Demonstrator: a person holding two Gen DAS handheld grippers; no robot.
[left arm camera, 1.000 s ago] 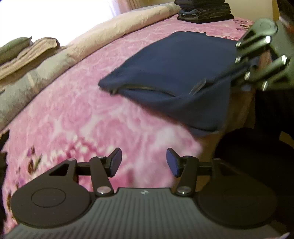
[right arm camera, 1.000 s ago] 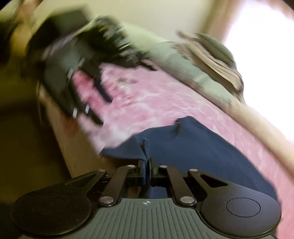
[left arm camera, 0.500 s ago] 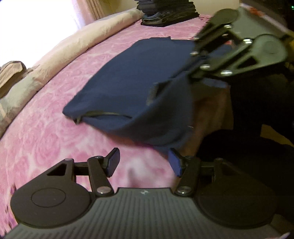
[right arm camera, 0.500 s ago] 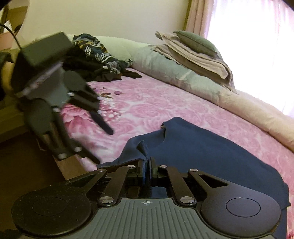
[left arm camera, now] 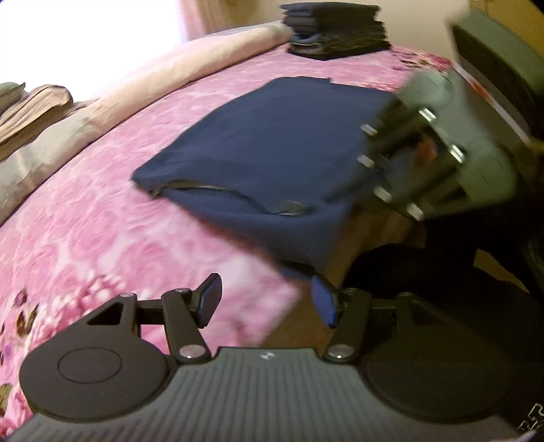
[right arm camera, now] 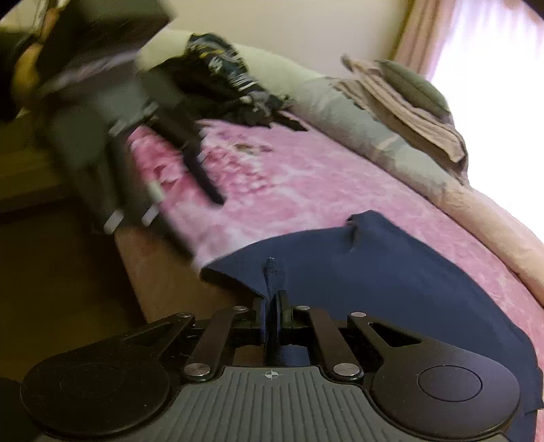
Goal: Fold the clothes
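Observation:
A navy blue garment [left arm camera: 272, 149] lies flat on the pink floral bedspread [left arm camera: 102, 231], one part hanging over the bed's near edge. My left gripper [left arm camera: 268, 299] is open and empty, just short of the hanging corner. My right gripper [right arm camera: 272, 309] is shut on a fold of the navy garment [right arm camera: 391, 272] at the bed's edge. The right gripper shows blurred in the left wrist view [left arm camera: 425, 153], at the garment's right side. The left gripper shows blurred in the right wrist view [right arm camera: 136, 153], above the bed's edge to the left.
A stack of folded dark clothes [left arm camera: 336, 30] sits at the far end of the bed. A heap of unfolded clothes [right arm camera: 231, 85] lies near the pillows [right arm camera: 401, 98]. A rolled beige blanket [left arm camera: 187, 68] runs along the far side. Dark floor lies beside the bed.
The left gripper has drawn back from the garment's corner, still open. The right gripper has kept its hold and lowered the pinched fold toward the bed's edge.

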